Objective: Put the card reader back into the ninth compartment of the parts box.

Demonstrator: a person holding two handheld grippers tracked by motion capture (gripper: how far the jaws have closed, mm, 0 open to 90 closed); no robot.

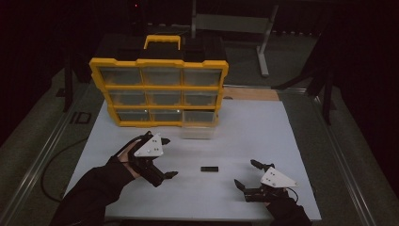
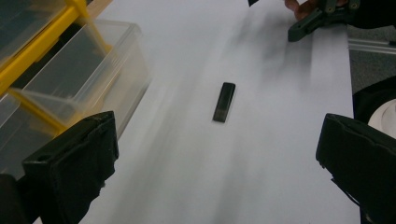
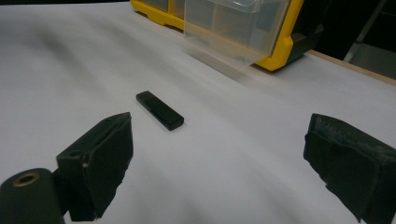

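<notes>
High view: both tools, left tool (image 1: 165, 157) and right tool (image 1: 247, 174), are spread wide beside the small black stick (image 1: 209, 168), ready to grab it for the pulled-out drawer (image 1: 197, 130).

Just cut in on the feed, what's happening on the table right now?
A person holds a claw in each hand over the white table. A small black stick lies flat between them, untouched. The left claw and right claw both stand open and empty, either side of it. On the yellow drawer organizer, the bottom-right clear drawer is pulled out.
</notes>
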